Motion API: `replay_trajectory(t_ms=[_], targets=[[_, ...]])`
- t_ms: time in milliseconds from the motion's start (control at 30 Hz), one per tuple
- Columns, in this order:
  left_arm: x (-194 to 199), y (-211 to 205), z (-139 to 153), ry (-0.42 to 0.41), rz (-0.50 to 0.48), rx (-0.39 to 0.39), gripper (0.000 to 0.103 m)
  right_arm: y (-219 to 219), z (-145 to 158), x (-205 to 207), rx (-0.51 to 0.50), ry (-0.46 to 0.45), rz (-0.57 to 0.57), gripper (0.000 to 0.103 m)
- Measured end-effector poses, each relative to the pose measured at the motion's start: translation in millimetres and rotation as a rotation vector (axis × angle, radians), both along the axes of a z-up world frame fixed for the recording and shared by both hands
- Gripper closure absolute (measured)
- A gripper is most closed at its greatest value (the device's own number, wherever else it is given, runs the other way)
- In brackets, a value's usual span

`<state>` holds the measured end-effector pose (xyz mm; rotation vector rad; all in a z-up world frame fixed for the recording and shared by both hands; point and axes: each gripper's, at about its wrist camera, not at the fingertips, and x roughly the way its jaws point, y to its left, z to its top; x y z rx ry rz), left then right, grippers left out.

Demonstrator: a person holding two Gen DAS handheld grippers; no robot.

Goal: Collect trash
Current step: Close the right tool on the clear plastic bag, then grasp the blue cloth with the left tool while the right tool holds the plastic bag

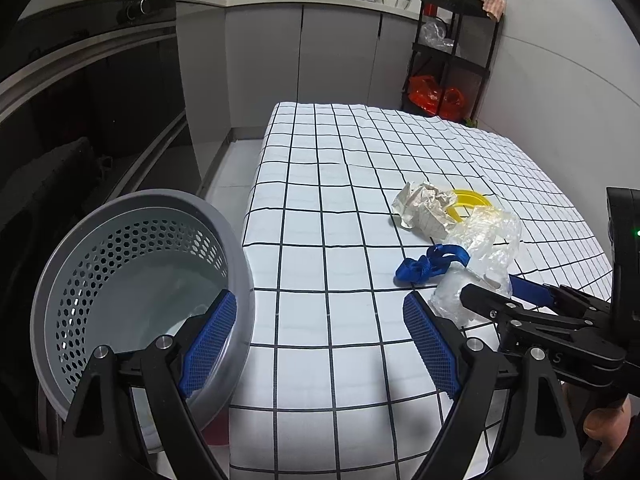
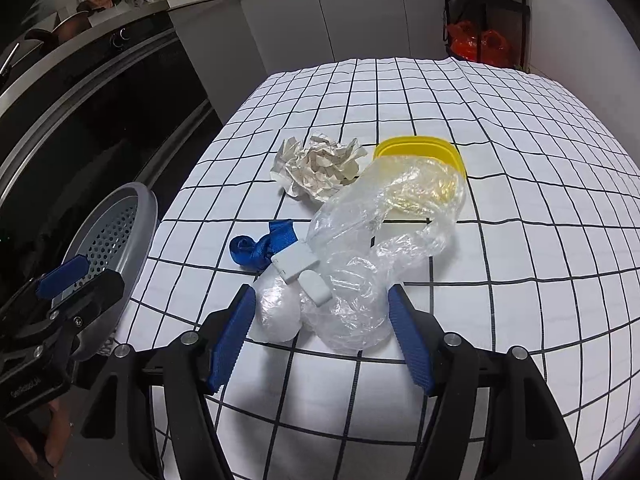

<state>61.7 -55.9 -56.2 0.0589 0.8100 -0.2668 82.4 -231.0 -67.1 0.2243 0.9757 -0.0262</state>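
Trash lies heaped on the checked tablecloth [image 2: 520, 240]: we note a clear plastic bag [image 2: 372, 248], crumpled and see-through, partly covering a yellow lid [image 2: 420, 148]. Beside the bag sit a paper ball [image 2: 320, 168] and a blue ribbon [image 2: 260, 246]. Our right tongs [image 2: 322, 340] gape wide around the bag's near end, gripping nothing. Our left tongs [image 1: 320, 344] stand wide open, one pad inside the grey basket [image 1: 60, 280].

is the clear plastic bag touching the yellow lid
Touching. The right wrist view shows the clear plastic bag draped over the near edge of the yellow lid.
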Motion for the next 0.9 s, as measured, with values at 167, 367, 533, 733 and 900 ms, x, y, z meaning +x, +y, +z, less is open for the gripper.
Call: replay_trajectory(t_ms=[167,367,533,733,900], targets=[[-0.5,-1.2,-0.6,0.002,-0.002,0.004,0.019,8.4,-1.2,-1.8,-0.028,0.002,0.032,0.04],[-0.5,-2.2,-1.3,0.001,-0.006,0.011,0.019,11.7,5.8,-8.6,-0.037,-0.024,0.056,0.082],[-0.6,-3.1,-1.9,-0.001,-0.008,0.011,0.019,6.4,14.1,-17.0,-0.019,-0.049,0.056,0.092],[-0.9,-7.9,-2.8,-0.001,-0.028,0.001,0.019,0.2,31.6,-30.7,-0.009,-0.104,0.055,0.095],[0.4,-16.6,-6.7,0.001,-0.047,0.002,0.019,-8.9,39.9,-42.2,-0.014,-0.126,0.037,0.096]])
